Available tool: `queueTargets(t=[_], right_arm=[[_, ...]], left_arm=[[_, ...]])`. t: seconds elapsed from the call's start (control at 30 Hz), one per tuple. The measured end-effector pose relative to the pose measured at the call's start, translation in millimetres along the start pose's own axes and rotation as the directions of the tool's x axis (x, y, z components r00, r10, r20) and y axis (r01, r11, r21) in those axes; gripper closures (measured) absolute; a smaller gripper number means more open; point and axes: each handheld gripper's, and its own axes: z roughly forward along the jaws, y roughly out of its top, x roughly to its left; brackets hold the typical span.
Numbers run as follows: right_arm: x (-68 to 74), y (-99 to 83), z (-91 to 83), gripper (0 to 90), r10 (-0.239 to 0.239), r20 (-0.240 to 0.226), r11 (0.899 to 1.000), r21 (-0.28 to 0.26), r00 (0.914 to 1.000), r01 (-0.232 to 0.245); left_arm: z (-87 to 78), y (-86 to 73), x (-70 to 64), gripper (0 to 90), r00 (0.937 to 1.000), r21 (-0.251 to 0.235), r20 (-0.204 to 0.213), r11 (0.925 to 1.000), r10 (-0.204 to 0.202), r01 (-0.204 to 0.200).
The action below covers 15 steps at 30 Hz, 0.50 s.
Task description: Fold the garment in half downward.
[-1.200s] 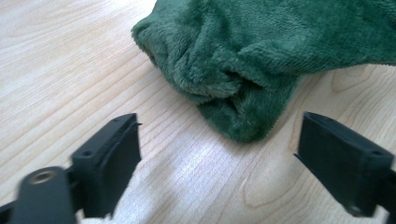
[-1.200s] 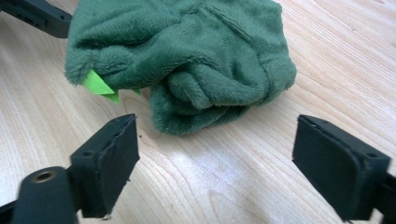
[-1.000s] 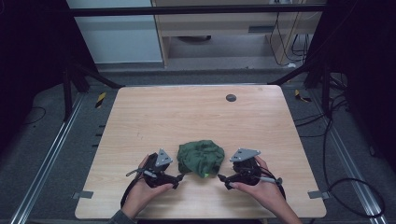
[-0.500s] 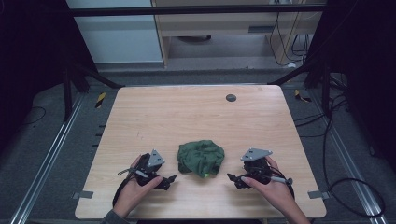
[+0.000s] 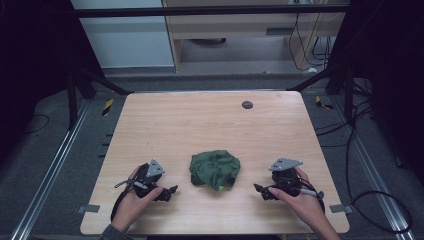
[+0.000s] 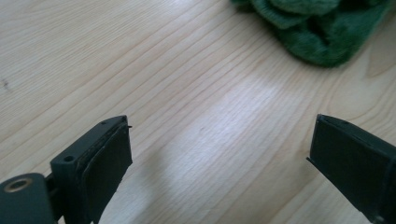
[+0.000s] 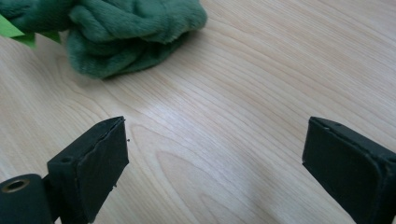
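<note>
A crumpled dark green cloth (image 5: 215,169) lies near the front middle of the wooden table (image 5: 210,125). My left gripper (image 5: 170,191) rests low on the table to the cloth's left, jaws wide open and empty. In the left gripper view the cloth (image 6: 317,25) sits at the top right, beyond the gripper (image 6: 219,154). My right gripper (image 5: 258,190) sits to the cloth's right, also open with nothing in it. In the right gripper view the cloth (image 7: 121,32) lies at the top left with a light green tag (image 7: 10,29), ahead of the gripper (image 7: 215,158).
A small dark round disc (image 5: 247,104) sits near the table's far edge. Metal rails (image 5: 55,165) run along the floor on both sides, and cables (image 5: 380,200) lie at the right. Shelving (image 5: 250,30) stands behind the table.
Both grippers have drawn away from the cloth, the left one leftward and the right one rightward, and toward the front edge. The cloth has stayed in place.
</note>
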Motion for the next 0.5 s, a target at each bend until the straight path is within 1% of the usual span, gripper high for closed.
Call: queueTargets(t=[0.13,0.3,0.5], right_arm=[[-7.2,-3.3,0.2,7.2,0.026,0.007,1.0,0.01,0.9996,-0.026],[-16.7,-5.7,2.6,7.5,0.055,0.009,0.998,0.019,0.9984,-0.055],[-27.3,-5.1,9.5,8.1,0.085,0.021,0.996,0.032,0.9961,-0.086]], left_arm=[[-0.1,-2.4,7.7,5.1,0.9996,0.0,-0.015,0.9998,-0.022,0.022],[0.5,-2.4,14.8,5.0,0.9991,0.0,-0.027,0.9994,-0.034,0.034],[5.3,0.9,23.8,5.0,0.9992,0.026,-0.031,0.9994,-0.024,0.025]])
